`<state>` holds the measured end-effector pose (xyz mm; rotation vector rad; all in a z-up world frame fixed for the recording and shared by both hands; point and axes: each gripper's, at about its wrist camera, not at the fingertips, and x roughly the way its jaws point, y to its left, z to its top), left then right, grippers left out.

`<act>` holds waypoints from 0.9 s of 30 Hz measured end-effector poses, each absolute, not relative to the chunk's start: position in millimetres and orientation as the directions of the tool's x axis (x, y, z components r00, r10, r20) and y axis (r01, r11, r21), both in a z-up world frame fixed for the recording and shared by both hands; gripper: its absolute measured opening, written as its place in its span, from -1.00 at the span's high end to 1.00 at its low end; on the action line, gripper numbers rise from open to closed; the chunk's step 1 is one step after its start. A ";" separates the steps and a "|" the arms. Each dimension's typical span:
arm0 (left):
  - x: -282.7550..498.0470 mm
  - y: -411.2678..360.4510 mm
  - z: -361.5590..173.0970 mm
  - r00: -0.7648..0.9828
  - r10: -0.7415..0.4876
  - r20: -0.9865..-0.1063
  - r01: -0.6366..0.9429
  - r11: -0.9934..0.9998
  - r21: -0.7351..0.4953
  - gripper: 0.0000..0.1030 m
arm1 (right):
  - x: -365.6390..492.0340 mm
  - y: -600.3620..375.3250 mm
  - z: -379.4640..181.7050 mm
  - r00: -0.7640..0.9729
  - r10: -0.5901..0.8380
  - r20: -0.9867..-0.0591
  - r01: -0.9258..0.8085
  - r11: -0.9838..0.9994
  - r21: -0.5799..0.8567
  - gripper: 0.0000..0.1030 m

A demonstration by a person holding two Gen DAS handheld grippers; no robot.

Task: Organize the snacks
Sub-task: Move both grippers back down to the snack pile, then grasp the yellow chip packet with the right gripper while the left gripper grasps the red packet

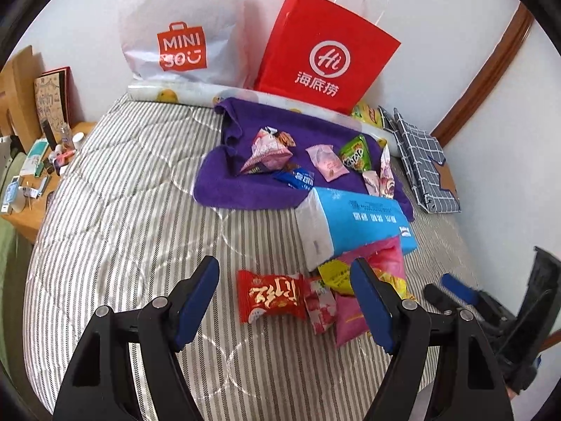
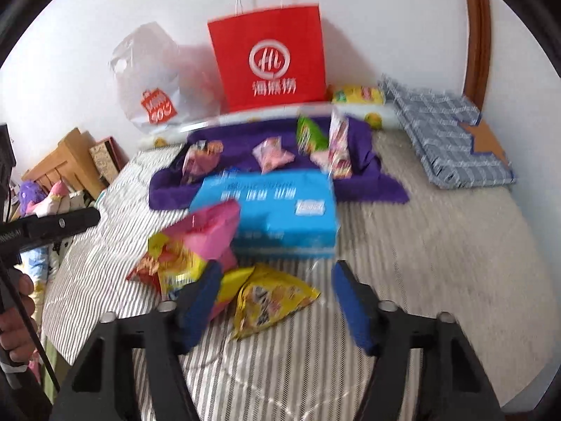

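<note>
Snack packets lie scattered over a striped bed [image 1: 122, 182], seen from two hand-held grippers. At the top of the left wrist view, two carrier bags stand against the wall: a white plastic bag [image 1: 182, 24] and a red paper bag [image 1: 322, 52]. Below them, a purple towel [image 1: 224, 182] carries about six small packets, among them a green packet [image 1: 357, 152] and a pink packet [image 1: 328, 163]. One blue tissue pack [image 1: 354, 221] lies at centre frame, touching the towel's near edge.

Low in that view, a red candy packet [image 1: 271, 296] lies between the spread fingers of the left gripper [image 1: 284, 298], which touches nothing.

In the blurred right wrist view, a pink bag [image 2: 210, 231] leans on the tissue pack, and one yellow snack packet [image 2: 270, 298] lies on the cover between the parted fingers of the right gripper [image 2: 277, 298]; its left pad overlaps the pile's edge, but contact cannot be told. It holds nothing.
</note>
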<state>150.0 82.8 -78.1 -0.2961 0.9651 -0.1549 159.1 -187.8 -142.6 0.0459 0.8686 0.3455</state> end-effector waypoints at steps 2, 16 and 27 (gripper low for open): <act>149.9 81.0 -80.8 0.551 -0.264 -0.792 0.006 0.950 -0.313 -0.48 | 159.7 -182.1 -151.6 0.572 0.321 -0.755 -0.289 0.940 0.181 0.13; 152.3 82.1 -97.3 0.496 -0.263 -0.828 0.001 0.953 -0.302 -0.48 | 155.0 -194.3 -151.0 0.570 0.301 -0.765 -0.312 0.940 0.137 0.76; 160.1 76.4 -123.6 0.443 -0.240 -0.864 -0.017 0.961 -0.276 -0.48 | 158.1 -217.1 -163.3 0.579 0.217 -0.786 -0.314 0.949 0.030 0.75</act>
